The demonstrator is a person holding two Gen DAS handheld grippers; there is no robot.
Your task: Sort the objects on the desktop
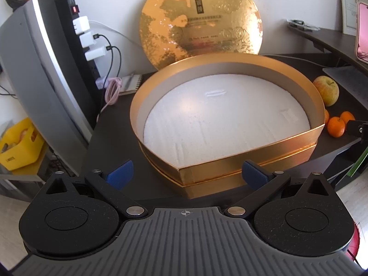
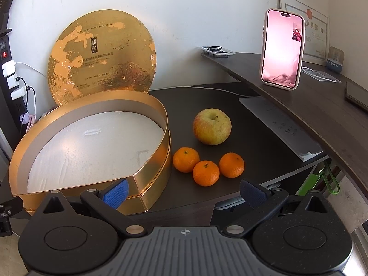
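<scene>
1. The apple (image 2: 211, 126) and three tangerines (image 2: 205, 173) sit on the dark bench (image 2: 253, 124), near its front edge, just right of the gold box (image 2: 151, 179); the tangerines cluster in front of the apple.
2. The gold box stands open, white-lined and empty, its round lid (image 2: 101, 57) leaning against the wall behind it.
3. My right claw (image 2: 184, 193) hangs released, jaws wide apart, nothing between them, before the front edge facing the tangerines.
4. My left claw (image 1: 187, 174) is also released, jaws spread before the box's near corner, touching nothing.
5. A phone (image 2: 282, 49) stands upright on the raised shelf (image 2: 322, 105) to the right.
</scene>
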